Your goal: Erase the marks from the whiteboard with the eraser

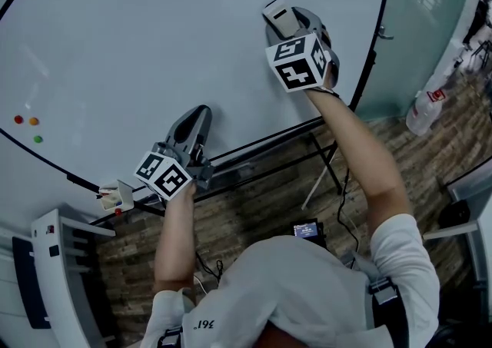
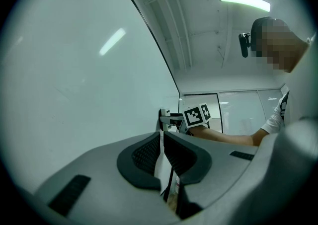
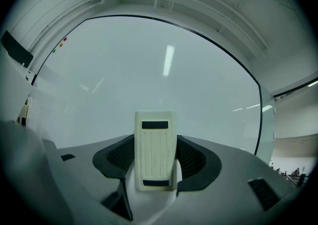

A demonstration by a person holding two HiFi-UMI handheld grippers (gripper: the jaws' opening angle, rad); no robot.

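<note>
Plastic, cream-coloured and moulded into a rounded rectangular eraser (image 3: 155,150), is sitting clamped between the dark textured pads of our right gripper (image 1: 288,24). Its back is showing fine lengthwise ribs and a dark strip at each end. We are holding it up against the large glossy whiteboard (image 1: 154,31), in the right part of the board, close to the thin black frame that is running around its edge. The board's surface is looking smooth and reflective, throwing back a ceiling light as a pale streak, and we are not making out any pen marks near the eraser.

Our left gripper (image 1: 196,120), grey with a black-and-white marker cube behind it, is resting low near the board's bottom edge, well apart from the right one. Its jaws are drawn almost together, leaving only a thin slit with nothing in it.

Three small round magnets, red (image 1: 18,119), orange (image 1: 33,120) and green (image 1: 38,139), are sticking to the board far to the left. A small pale box-like holder (image 1: 111,198) is sitting at the board's lower left edge; we cannot tell what is in it. On the brown wood-plank floor (image 1: 254,216), off to the right, a translucent plastic container with a red-marked label (image 1: 423,112) is standing, its contents unclear to us.
</note>
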